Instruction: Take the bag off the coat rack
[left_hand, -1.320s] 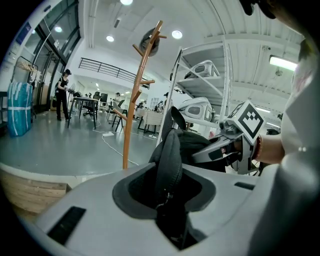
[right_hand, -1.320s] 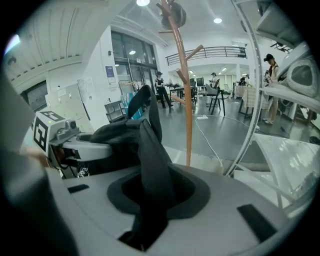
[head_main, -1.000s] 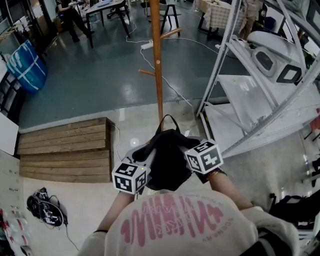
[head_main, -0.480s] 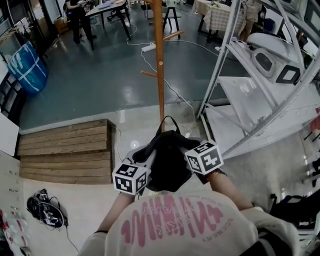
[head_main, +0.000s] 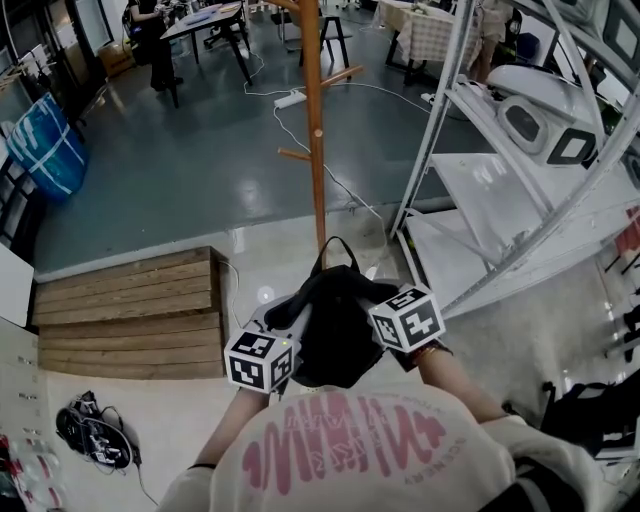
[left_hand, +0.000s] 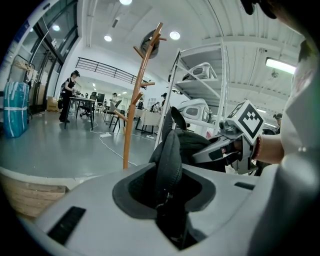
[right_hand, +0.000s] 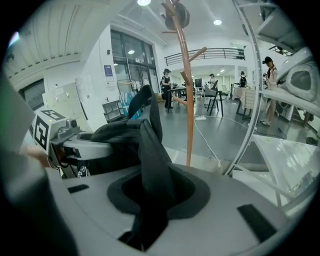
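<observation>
Left hand-held gripper (left_hand: 168, 196) and right hand-held gripper (right_hand: 144, 212) both clamp the black bag (head_main: 335, 322), apart from the coat rack (head_main: 316, 130). Only the head view shows floor (head_main: 280, 240) between wooden steps (head_main: 130, 305) and white shelf (head_main: 500, 190).

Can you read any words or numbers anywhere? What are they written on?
No text can be read for sure.
Pink lettering on the person's shirt: upside down and stretched, unreadable.
Blue wall sign: too small.
Left marker cube and right marker cube: only squares, no words.
</observation>
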